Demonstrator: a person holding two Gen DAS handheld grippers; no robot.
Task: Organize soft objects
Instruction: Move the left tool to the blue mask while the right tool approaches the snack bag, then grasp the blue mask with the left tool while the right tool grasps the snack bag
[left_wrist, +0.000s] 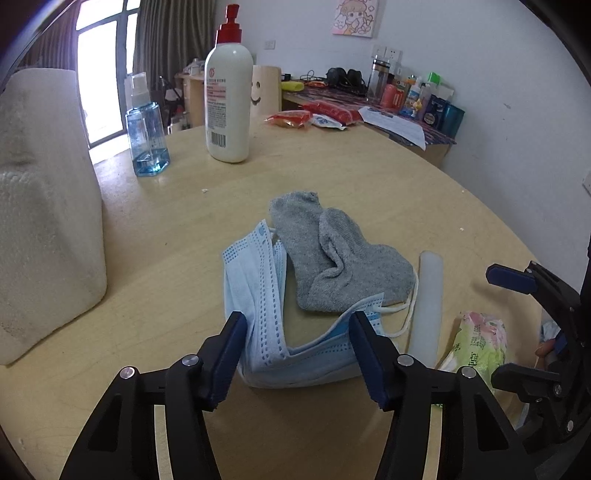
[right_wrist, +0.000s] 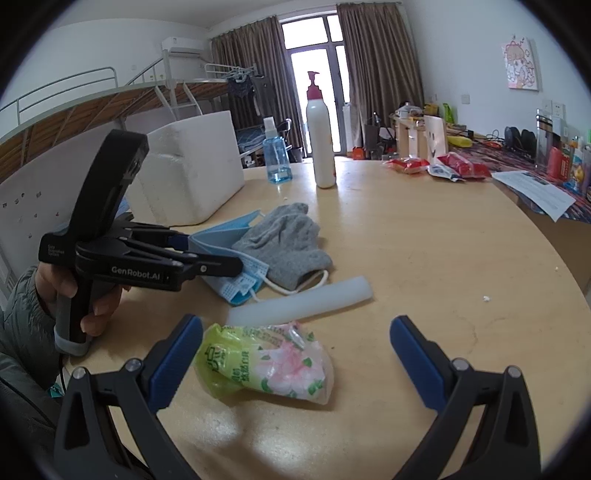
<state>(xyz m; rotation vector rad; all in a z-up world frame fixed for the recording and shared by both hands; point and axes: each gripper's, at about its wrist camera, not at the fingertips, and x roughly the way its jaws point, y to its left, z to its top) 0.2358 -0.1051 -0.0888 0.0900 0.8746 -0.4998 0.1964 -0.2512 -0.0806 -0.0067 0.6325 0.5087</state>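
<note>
Left gripper (left_wrist: 297, 356) jaws half-closed around the blue face mask (left_wrist: 258, 295), pads barely touching; right gripper (right_wrist: 295, 360) wide, empty, over the tissue pack (right_wrist: 266, 360). Squeeze fully, avoid snagging grey sock (left_wrist: 332, 258) behind on the table (left_wrist: 369, 177).

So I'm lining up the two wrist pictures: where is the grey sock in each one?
Left wrist view: the grey sock lies at centre, just beyond the left gripper, partly over the blue face mask.
Right wrist view: the sock is left of centre, mid-height, beyond the tissue pack.
Shared landmark: the white pump bottle standing behind it.
</note>
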